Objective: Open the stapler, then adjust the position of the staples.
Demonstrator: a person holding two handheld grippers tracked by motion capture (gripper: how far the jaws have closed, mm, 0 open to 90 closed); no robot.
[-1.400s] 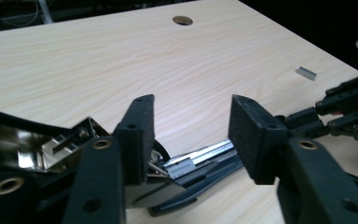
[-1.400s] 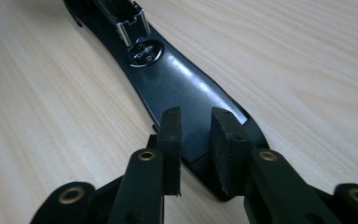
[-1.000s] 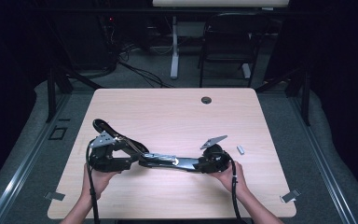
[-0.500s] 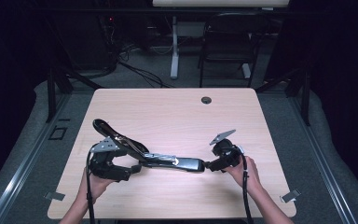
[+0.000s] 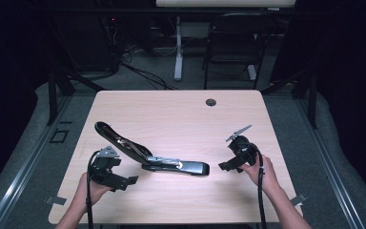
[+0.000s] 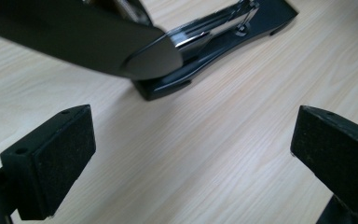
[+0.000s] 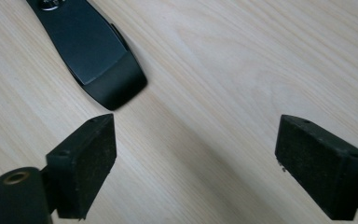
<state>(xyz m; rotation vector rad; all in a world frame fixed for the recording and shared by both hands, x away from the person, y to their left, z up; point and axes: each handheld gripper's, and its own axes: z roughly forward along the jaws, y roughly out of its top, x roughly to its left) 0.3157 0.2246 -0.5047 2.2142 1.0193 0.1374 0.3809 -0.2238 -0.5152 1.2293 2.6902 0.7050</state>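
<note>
Both hand-held grippers, left (image 5: pixel 132 180) and right (image 5: pixel 223 165), have drawn back, jaws just opened wide, from the opened stapler (image 5: pixel 171 164).

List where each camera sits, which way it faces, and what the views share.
High view: above the person's side, facing forward and down on the table; forearms, left gripper and right gripper show.
Left gripper view: rides the left gripper, looking along its open jaws at the opened stapler.
Right gripper view: rides the right gripper, jaws open, facing the stapler's base end.
Shared: all three show the stapler lying on the table.
</note>
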